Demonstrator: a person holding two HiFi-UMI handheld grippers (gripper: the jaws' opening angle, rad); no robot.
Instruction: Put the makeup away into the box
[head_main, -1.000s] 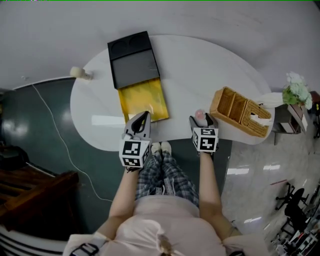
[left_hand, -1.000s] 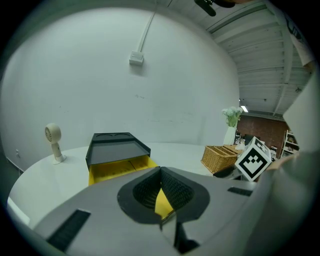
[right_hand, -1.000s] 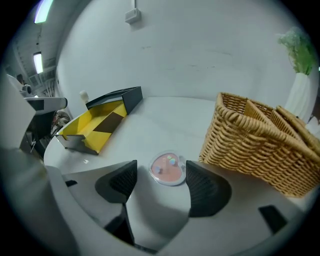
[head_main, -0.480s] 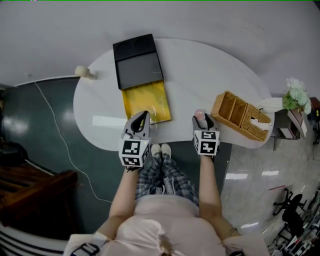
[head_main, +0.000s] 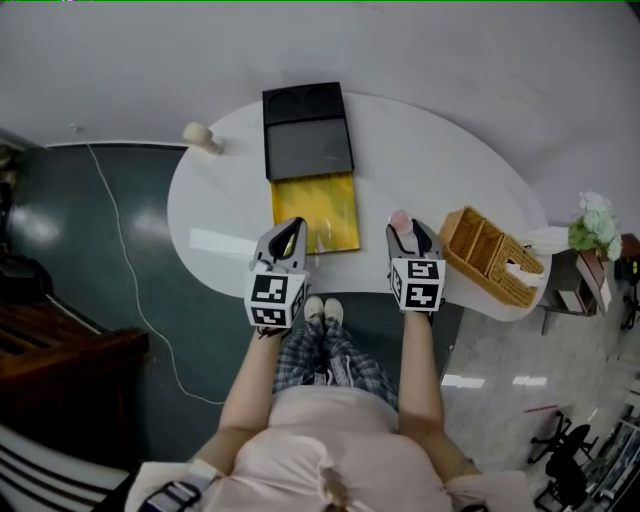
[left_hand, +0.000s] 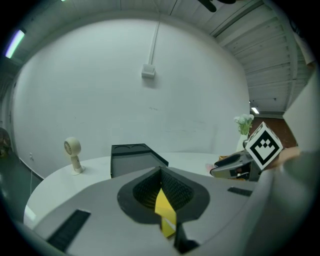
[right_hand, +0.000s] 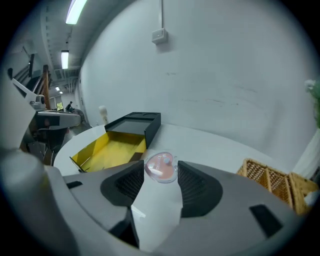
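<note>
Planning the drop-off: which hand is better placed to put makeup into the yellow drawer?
Right. The right tool has just closed on the pink compact, beside the open yellow drawer; the left tool holds no makeup.

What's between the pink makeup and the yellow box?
Nothing but bare white table lies between the pink makeup and the yellow box, as the head view shows.

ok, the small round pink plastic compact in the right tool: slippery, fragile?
Probably slippery: the pink compact looks glossy and the right tool pinches it only at its tips. Likely light and rigid; the clear lid might crack under hard squeeze.
</note>
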